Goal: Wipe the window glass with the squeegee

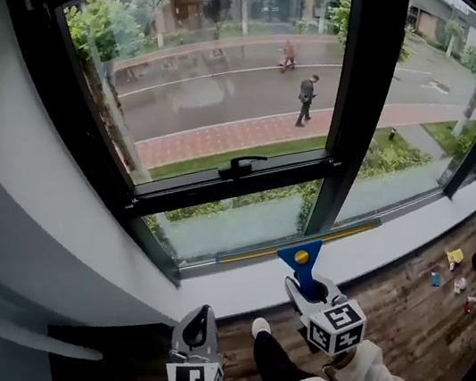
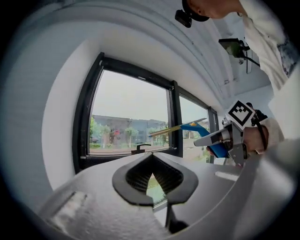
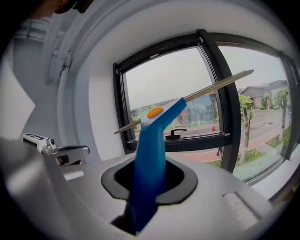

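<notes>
The squeegee has a blue handle (image 1: 303,265) with a yellow button and a long thin blade (image 1: 296,242). The blade lies level along the bottom edge of the lower window pane (image 1: 235,226). My right gripper (image 1: 314,294) is shut on the handle, which rises between the jaws in the right gripper view as the squeegee (image 3: 152,150). My left gripper (image 1: 198,327) hangs to the left, below the sill, with its jaws shut on nothing. From the left gripper (image 2: 151,157) I see the squeegee (image 2: 197,127) to the right, held in the right gripper (image 2: 225,138).
A black frame holds the large upper pane (image 1: 219,79), with a latch handle (image 1: 241,165) on the crossbar and a thick slanted mullion (image 1: 366,91). A white sill (image 1: 237,292) runs below. Small items (image 1: 459,270) lie on the wooden floor at right. A shoe (image 1: 259,326) shows between the grippers.
</notes>
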Demonstrator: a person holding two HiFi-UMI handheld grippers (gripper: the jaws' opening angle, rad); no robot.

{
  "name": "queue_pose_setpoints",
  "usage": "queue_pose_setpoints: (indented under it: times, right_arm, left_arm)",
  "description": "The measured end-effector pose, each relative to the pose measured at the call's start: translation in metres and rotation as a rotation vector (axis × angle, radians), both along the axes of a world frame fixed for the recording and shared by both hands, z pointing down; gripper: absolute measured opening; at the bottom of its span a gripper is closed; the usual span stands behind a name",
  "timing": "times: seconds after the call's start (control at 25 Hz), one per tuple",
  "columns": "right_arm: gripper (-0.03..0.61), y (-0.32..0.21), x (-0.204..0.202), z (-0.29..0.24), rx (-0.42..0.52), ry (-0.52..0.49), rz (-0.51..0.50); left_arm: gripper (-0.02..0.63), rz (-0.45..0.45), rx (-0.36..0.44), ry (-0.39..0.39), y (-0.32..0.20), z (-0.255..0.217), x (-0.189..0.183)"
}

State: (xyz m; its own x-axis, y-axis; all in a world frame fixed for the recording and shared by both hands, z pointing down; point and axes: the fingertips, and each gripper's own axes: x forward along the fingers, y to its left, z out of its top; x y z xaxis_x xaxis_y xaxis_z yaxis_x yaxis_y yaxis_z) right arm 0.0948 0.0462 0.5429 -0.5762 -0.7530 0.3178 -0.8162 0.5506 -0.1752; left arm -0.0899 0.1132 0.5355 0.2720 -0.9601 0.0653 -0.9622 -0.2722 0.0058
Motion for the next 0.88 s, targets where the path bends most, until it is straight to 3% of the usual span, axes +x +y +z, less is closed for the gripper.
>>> queue_pose_setpoints:
  times: [0.16, 0.28, 0.6, 0.88]
  right_arm:
    - [0.086, 0.069, 0.013, -0.006, -0.015, 0.021, 0.015]
    - [0.086, 0.099, 0.028, -0.017, -0.005, 0.033, 0.020]
    - [0.086, 0.128, 0.065, -0.046, 0.043, -0.008, 0.020]
    - [0.086, 0.134, 0.093, -0.053, 0.052, -0.040, 0.021]
  left_arm:
    - [-0.002, 0.012, -0.058, 0.035, 0.072, 0.010, 0.022]
    - [-0.002, 0.023, -0.032, 0.022, 0.097, -0.004, 0.036]
    - [0.000, 0.033, 0.047, 0.004, 0.118, -0.056, 0.082]
    - [-0.002, 0.033, 0.051, 0.002, 0.123, -0.071, 0.119]
